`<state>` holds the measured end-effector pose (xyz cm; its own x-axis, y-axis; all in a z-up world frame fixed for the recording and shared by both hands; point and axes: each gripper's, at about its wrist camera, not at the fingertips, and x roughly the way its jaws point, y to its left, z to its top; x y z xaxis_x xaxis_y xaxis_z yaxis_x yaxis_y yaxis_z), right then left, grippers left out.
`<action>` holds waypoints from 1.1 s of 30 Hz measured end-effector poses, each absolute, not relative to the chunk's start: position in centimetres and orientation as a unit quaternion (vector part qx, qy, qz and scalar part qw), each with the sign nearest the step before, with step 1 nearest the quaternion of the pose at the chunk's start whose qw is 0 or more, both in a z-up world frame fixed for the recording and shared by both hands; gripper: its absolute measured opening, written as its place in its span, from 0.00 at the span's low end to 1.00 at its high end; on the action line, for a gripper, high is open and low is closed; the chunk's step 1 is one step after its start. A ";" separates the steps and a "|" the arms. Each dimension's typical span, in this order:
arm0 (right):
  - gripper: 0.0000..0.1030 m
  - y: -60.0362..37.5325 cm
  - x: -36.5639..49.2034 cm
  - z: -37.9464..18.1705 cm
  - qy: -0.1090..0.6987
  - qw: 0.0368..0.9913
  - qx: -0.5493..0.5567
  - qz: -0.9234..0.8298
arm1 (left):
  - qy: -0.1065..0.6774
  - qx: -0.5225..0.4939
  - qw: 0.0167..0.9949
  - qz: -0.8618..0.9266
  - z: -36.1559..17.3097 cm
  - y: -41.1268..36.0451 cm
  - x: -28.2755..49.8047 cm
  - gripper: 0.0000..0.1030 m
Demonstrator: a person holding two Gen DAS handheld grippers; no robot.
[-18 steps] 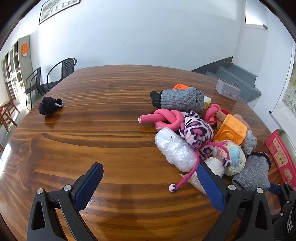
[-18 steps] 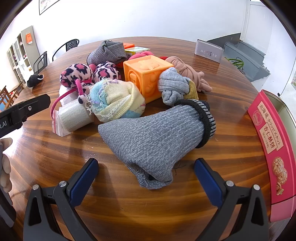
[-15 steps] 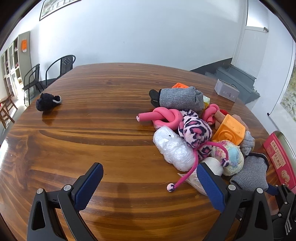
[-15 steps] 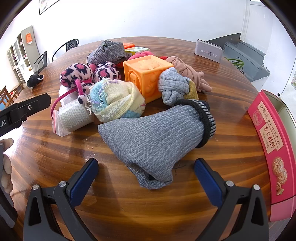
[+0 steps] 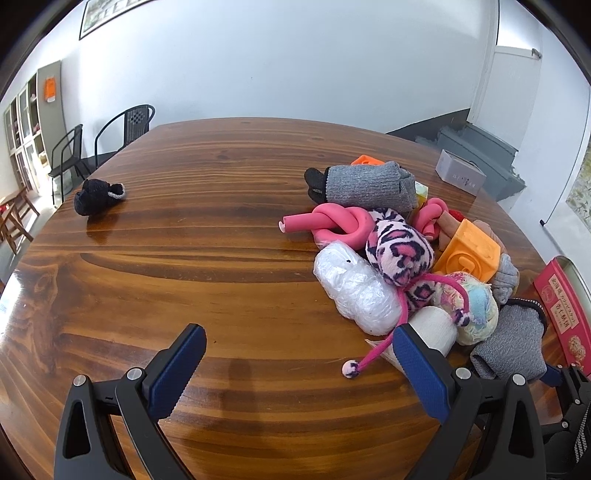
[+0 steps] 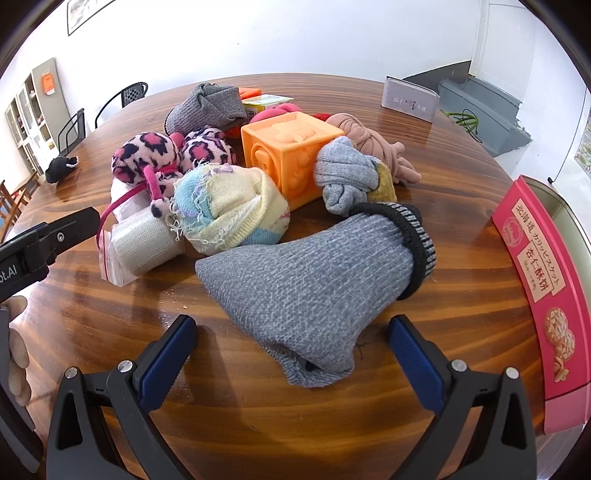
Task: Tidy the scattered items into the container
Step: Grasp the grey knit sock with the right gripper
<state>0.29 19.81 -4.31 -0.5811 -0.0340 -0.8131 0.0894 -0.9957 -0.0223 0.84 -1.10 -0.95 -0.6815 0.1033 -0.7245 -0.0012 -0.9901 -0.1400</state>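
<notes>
My right claw (image 6: 291,354) is wide, straddling the grey sock (image 6: 314,291); limp knit may bunch, slip and drag the neighbouring pastel sock ball (image 6: 229,210).

You face a white wall (image 5: 295,62) with a framed picture (image 5: 110,14) far left, two black chairs (image 5: 107,136) and a shelf unit (image 5: 33,122) left, grey crates (image 5: 480,155) far right.
</notes>
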 end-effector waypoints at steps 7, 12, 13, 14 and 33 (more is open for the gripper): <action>1.00 19.8 0.3 -4.3 0.029 0.031 0.456 -0.889 | -0.056 -0.396 0.028 0.916 -1.0 -0.9 0.9 0.99; 1.00 19.6 0.1 -4.6 0.033 0.039 0.456 -0.888 | -0.056 -0.396 0.029 0.916 -1.0 -0.9 0.9 0.99; 1.00 19.6 0.2 -4.6 0.034 0.042 0.456 -0.888 | -0.053 -0.395 0.028 0.917 -0.9 -0.9 0.9 0.99; 1.00 19.6 0.4 -4.5 0.036 0.045 0.456 -0.888 | -0.050 -0.395 0.027 0.917 -0.9 -0.9 0.9 0.99; 0.79 21.3 -0.2 -3.6 0.007 0.081 0.439 -0.895 | -0.023 -0.393 0.050 0.918 -1.0 0.5 1.4 0.99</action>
<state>-0.19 21.25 -3.56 -0.6008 -0.1383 -0.7873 0.1503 -0.9869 0.0587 1.41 0.52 -0.98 -0.6861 0.1090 -0.7193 -0.0736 -0.9940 -0.0804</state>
